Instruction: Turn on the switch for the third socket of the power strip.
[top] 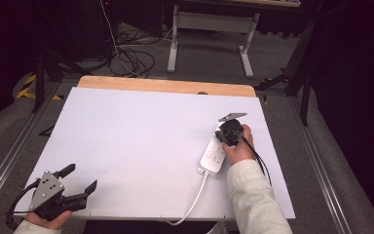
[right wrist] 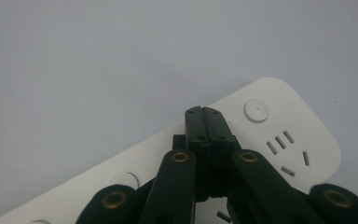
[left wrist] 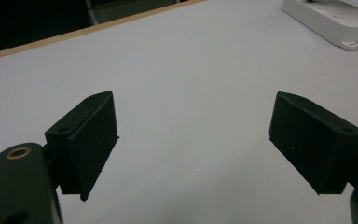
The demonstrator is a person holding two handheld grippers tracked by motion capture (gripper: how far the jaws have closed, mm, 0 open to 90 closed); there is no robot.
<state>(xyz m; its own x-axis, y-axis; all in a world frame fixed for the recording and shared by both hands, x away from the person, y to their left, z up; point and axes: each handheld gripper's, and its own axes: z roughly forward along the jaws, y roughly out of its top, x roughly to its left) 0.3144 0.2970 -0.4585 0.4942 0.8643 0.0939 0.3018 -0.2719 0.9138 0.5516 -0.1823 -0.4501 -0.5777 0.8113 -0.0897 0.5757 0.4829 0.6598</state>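
Observation:
A white power strip (top: 213, 155) lies on the right half of the white tabletop (top: 141, 136), its cord running off the near edge. My right gripper (top: 223, 138) points down over the strip's far end. In the right gripper view its jaws are pressed together with nothing between them, and the gripper (right wrist: 203, 112) sits over the strip (right wrist: 303, 130), just left of a round button (right wrist: 256, 110). Whether the tips touch the strip I cannot tell. My left gripper (top: 82, 177) rests at the near left corner, open and holding nothing (left wrist: 193, 126). The strip's cord end (left wrist: 328, 18) lies far off at the upper right.
The strip's white cord (top: 195, 200) curves over the near edge. A wooden strip (top: 165, 86) runs along the table's far edge. Beyond it stand a desk frame (top: 209, 36) and loose floor cables (top: 131, 58). Metal rails (top: 321, 165) flank the table.

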